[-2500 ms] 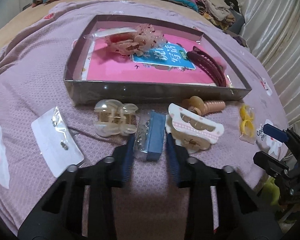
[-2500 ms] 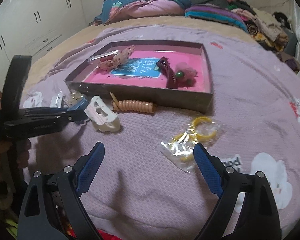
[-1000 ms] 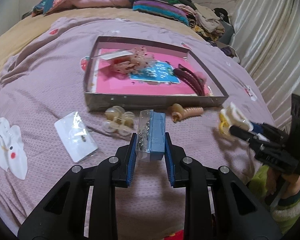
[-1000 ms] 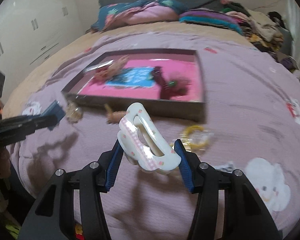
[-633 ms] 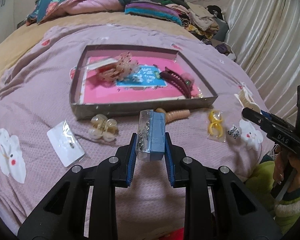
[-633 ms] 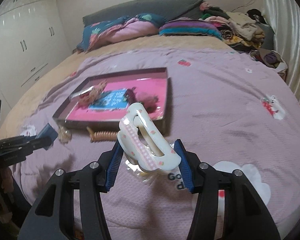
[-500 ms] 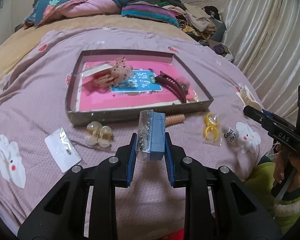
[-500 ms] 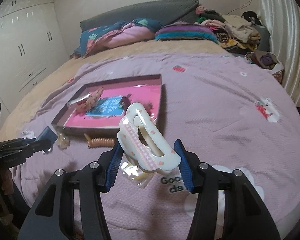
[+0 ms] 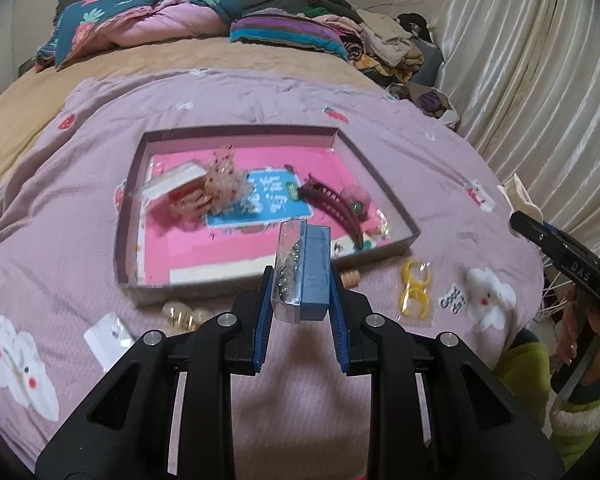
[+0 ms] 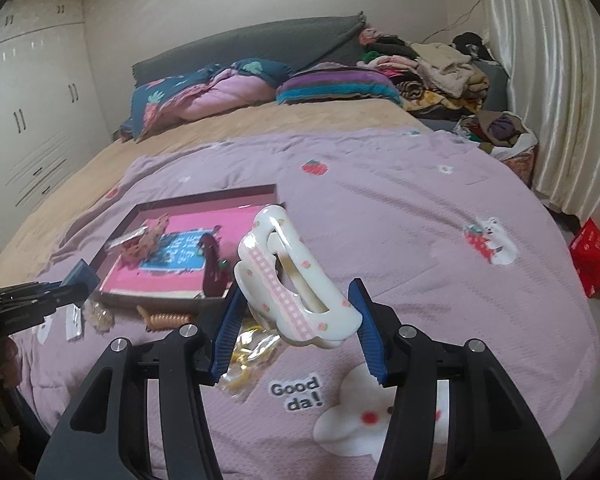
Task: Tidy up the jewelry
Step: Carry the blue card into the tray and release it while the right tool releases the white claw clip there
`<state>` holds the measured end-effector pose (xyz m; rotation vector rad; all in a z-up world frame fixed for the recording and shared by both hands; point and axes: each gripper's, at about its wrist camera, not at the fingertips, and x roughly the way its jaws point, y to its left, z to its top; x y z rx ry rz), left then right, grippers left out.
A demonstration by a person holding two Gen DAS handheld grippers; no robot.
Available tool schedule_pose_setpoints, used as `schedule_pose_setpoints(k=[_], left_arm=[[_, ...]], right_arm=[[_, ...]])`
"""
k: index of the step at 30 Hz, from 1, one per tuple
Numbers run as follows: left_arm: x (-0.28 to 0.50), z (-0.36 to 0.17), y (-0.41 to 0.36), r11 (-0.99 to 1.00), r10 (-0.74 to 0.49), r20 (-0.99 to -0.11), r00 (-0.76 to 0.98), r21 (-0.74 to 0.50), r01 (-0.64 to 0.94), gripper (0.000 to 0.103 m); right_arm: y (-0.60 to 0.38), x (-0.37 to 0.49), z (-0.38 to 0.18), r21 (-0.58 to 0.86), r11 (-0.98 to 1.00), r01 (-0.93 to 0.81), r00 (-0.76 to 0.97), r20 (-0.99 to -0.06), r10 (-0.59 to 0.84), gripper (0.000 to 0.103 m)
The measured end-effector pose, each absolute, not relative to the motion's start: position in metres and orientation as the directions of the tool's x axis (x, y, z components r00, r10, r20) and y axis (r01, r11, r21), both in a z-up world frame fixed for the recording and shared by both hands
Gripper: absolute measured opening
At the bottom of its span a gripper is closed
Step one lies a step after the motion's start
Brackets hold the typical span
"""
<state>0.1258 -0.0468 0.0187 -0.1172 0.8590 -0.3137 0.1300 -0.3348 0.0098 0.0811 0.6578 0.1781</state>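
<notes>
My left gripper (image 9: 300, 300) is shut on a small blue box with a clear lid (image 9: 304, 272), held in the air in front of the shallow tray (image 9: 128, 216) with a pink floor. My right gripper (image 10: 296, 320) is shut on a white hair claw with pink check trim (image 10: 292, 280), held above the bedspread to the right of the tray (image 10: 204, 196). The tray holds a pink net hair piece (image 9: 220, 180), a dark red claw clip (image 9: 332, 208) and a packet (image 9: 172, 182). The right gripper also shows at the right edge of the left wrist view (image 9: 516, 208).
On the purple bedspread in front of the tray lie a cream claw clip (image 9: 182, 316), a white earring card (image 9: 108, 338), a beige spiral hair tie (image 10: 166, 318) and a bag of yellow rings (image 9: 414, 292). Pillows and heaped clothes lie at the head of the bed; curtains hang at the right.
Both grippers have closed on their objects and lifted them off the bedspread, rising and pulling back from the tray. The right gripper has swung to the right with the white claw.
</notes>
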Motion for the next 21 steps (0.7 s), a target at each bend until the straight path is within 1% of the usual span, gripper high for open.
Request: schedule_pose_setpoints(k=[11,21], left_arm=[[0.162,0.049,-0.051,0.946,-0.319,-0.688,0.652,-0.192,0.26,0.018],[0.198,0.066,-0.048,0.95,-0.308,-0.67,0.676,-0.183,0.252,0.018]], right_arm=[[-0.349,0.139,0.044,0.107,0.99,-0.094,0.826,-0.547,0.138,0.051],[-0.338,0.157,0.073,0.085,0.99,-0.112,0.861,-0.488,0.139,0.051]])
